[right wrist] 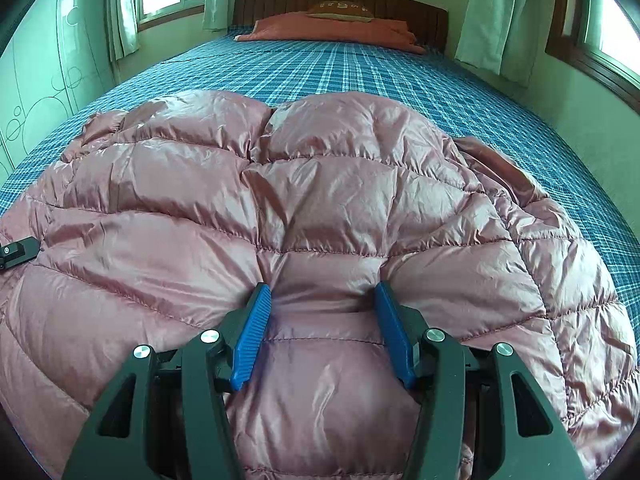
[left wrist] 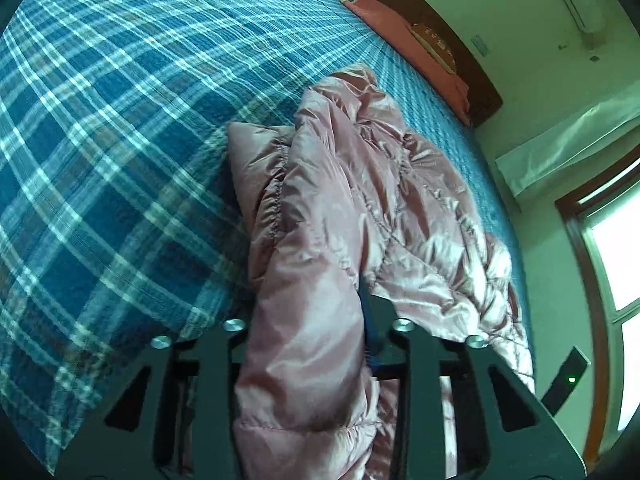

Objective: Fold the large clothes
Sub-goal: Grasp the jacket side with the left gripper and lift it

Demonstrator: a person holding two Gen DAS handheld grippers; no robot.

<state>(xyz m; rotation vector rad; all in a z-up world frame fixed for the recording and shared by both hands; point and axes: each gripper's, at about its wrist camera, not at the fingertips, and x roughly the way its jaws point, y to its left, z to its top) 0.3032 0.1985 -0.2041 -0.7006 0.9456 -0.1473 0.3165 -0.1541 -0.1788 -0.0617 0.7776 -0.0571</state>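
A shiny pink quilted down jacket point(right wrist: 320, 208) lies spread on a bed with a blue plaid sheet point(right wrist: 360, 68). My right gripper point(right wrist: 322, 300) presses down onto the jacket with its blue pads point(right wrist: 252, 336) wide apart, a bulge of fabric between them. In the left wrist view the jacket point(left wrist: 360, 200) is bunched and lifted. My left gripper point(left wrist: 316, 316) holds a thick fold of it; the fabric covers the fingers, with only a sliver of one blue pad point(left wrist: 370, 340) showing.
A wooden headboard point(right wrist: 340, 4) with an orange pillow point(right wrist: 332, 32) stands at the bed's far end. Windows with pale curtains point(right wrist: 492, 12) flank it. A wardrobe point(right wrist: 36, 92) lines the left wall. The other gripper's black tip point(right wrist: 16, 252) shows at the jacket's left edge.
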